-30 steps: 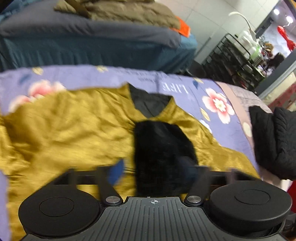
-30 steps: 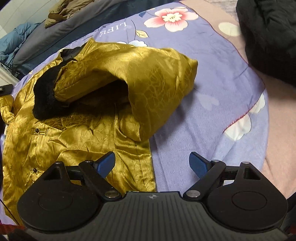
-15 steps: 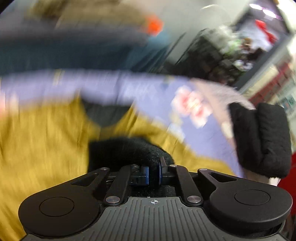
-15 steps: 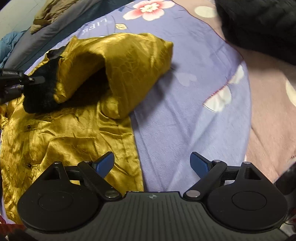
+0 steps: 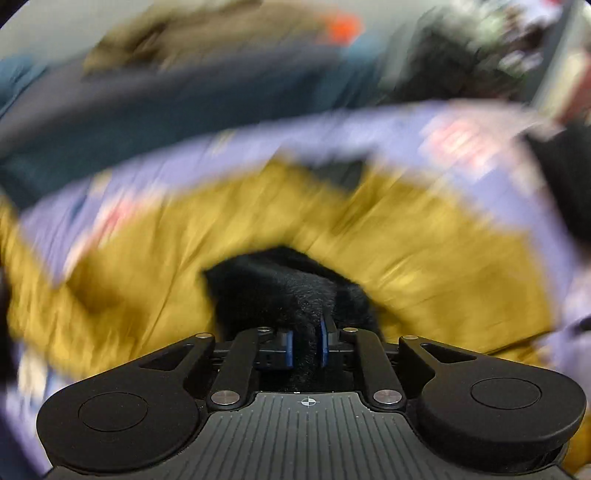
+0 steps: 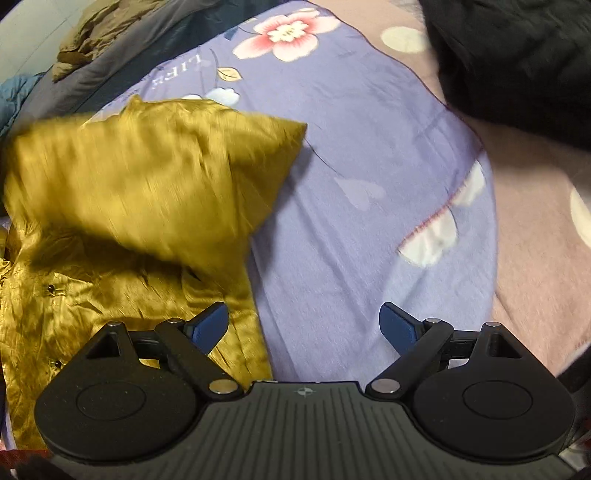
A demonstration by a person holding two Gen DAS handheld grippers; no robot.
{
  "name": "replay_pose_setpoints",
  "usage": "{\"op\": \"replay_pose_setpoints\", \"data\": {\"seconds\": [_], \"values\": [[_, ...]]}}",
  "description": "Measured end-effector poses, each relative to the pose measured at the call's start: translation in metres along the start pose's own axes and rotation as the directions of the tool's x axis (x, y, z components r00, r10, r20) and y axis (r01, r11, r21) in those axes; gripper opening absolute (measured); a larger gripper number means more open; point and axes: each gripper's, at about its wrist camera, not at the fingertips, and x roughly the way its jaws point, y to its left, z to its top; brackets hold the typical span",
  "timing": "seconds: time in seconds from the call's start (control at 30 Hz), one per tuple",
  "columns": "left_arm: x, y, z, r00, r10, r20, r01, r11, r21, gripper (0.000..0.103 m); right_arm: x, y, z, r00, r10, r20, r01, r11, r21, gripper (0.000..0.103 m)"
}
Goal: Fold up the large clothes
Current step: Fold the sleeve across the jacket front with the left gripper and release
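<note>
A gold satin jacket [image 6: 122, 206] with small dark buttons lies on a purple floral bedspread [image 6: 369, 177]. Its sleeve is folded across the body. In the blurred left wrist view my left gripper [image 5: 306, 347] is shut on the sleeve's black fur cuff [image 5: 291, 288], with the gold jacket [image 5: 424, 236] spread behind it. My right gripper [image 6: 304, 326] is open and empty, hovering over the jacket's right edge and the bare bedspread.
A black knitted garment [image 6: 517, 59] lies at the back right on a pink blanket [image 6: 535, 229]. A second bed with a grey cover [image 6: 122, 70] and an olive garment [image 6: 92, 33] stands behind.
My left gripper closed on the black fur cuff and is pulling the sleeve leftward across the jacket. My right gripper stayed open and shifted slightly.
</note>
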Motion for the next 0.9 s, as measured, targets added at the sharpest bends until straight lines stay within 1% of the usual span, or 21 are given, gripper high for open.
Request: {"op": "replay_pose_setpoints", "data": {"seconds": [0.03, 0.07, 0.1, 0.13, 0.17, 0.2, 0.23, 0.3, 0.33, 0.37, 0.4, 0.47, 0.5, 0.6, 0.67, 0.73, 0.8, 0.83, 0.9], "values": [[0.009, 0.01, -0.009, 0.999, 0.016, -0.033, -0.018, 0.997, -0.071, 0.059, 0.0, 0.003, 0.004, 1.0, -0.001, 0.006, 0.001, 1.0, -0.012, 0.09], [0.013, 0.018, -0.014, 0.999, 0.006, -0.042, -0.012, 0.989, -0.147, 0.068, 0.001, 0.006, 0.007, 1.0, -0.003, 0.013, 0.004, 1.0, -0.025, 0.09], [0.012, 0.025, -0.017, 0.999, -0.003, -0.037, -0.005, 0.976, -0.216, 0.075, 0.001, 0.009, 0.011, 1.0, -0.007, 0.02, 0.008, 0.999, -0.04, 0.09], [0.008, 0.029, -0.017, 1.0, -0.006, -0.026, -0.001, 0.965, -0.261, 0.076, 0.001, 0.013, 0.015, 1.0, -0.014, 0.028, 0.015, 0.998, -0.056, 0.09], [0.002, 0.029, -0.015, 1.0, 0.003, -0.017, -0.008, 0.961, -0.278, 0.08, 0.001, 0.017, 0.018, 0.999, -0.022, 0.036, 0.024, 0.997, -0.074, 0.09], [-0.005, 0.029, -0.011, 1.0, 0.016, -0.003, -0.017, 0.962, -0.274, 0.094, 0.001, 0.021, 0.021, 0.999, -0.028, 0.044, 0.032, 0.995, -0.095, 0.09], [-0.015, 0.026, -0.007, 0.999, 0.039, 0.024, -0.031, 0.965, -0.259, 0.103, 0.0, 0.026, 0.023, 0.998, -0.029, 0.055, 0.036, 0.992, -0.118, 0.09], [-0.037, 0.014, 0.003, 0.989, 0.079, 0.125, -0.047, 0.97, -0.239, 0.103, -0.001, 0.038, 0.027, 0.996, -0.031, 0.083, 0.045, 0.984, -0.174, 0.09], [-0.043, 0.014, 0.007, 0.982, 0.078, 0.171, -0.035, 0.97, -0.24, 0.103, -0.002, 0.044, 0.029, 0.994, -0.033, 0.101, 0.053, 0.978, -0.201, 0.091], [-0.047, 0.012, 0.011, 0.979, 0.06, 0.196, -0.011, 0.97, -0.244, 0.103, -0.003, 0.05, 0.031, 0.992, -0.031, 0.122, 0.058, 0.972, -0.226, 0.091], [-0.046, 0.008, 0.016, 0.98, 0.031, 0.196, 0.018, 0.97, -0.244, 0.103, -0.003, 0.057, 0.034, 0.99, -0.026, 0.14, 0.06, 0.968, -0.245, 0.092], [-0.033, -0.003, 0.022, 0.987, -0.021, 0.162, 0.057, 0.974, -0.221, 0.103, -0.001, 0.07, 0.04, 0.987, -0.005, 0.16, 0.05, 0.959, -0.279, 0.092], [-0.023, -0.01, 0.024, 0.99, -0.028, 0.14, 0.056, 0.978, -0.203, 0.103, 0.001, 0.078, 0.043, 0.987, 0.008, 0.163, 0.04, 0.955, -0.294, 0.092], [0.008, -0.032, 0.022, 0.998, -0.021, 0.058, 0.028, 0.992, -0.127, 0.103, 0.013, 0.102, 0.052, 0.985, 0.049, 0.163, 0.012, 0.937, -0.349, 0.093], [0.031, -0.042, 0.021, 1.0, -0.022, -0.01, 0.021, 0.996, -0.083, 0.103, 0.026, 0.116, 0.056, 0.989, 0.046, 0.139, 0.011, 0.924, -0.382, 0.093], [0.054, -0.047, 0.019, 0.997, 0.004, -0.081, -0.008, 0.999, -0.041, 0.103, 0.04, 0.125, 0.058, 0.993, 0.051, 0.105, -0.006, 0.918, -0.396, 0.094], [0.072, -0.049, 0.019, 0.991, 0.031, -0.127, -0.033, 0.999, -0.014, 0.103, 0.059, 0.125, 0.059, 0.998, 0.04, 0.045, -0.02, 0.923, -0.383, 0.095], [0.079, -0.049, 0.018, 0.989, 0.033, -0.147, -0.035, 0.999, -0.007, 0.103, 0.071, 0.123, 0.06, 1.0, 0.018, 0.013, -0.012, 0.93, -0.367, 0.101], [0.089, -0.053, 0.018, 0.986, 0.035, -0.161, -0.033, 0.999, 0.015, 0.103, 0.098, 0.114, 0.06, 0.996, -0.057, -0.064, 0.032, 0.944, -0.329, 0.103]]}}
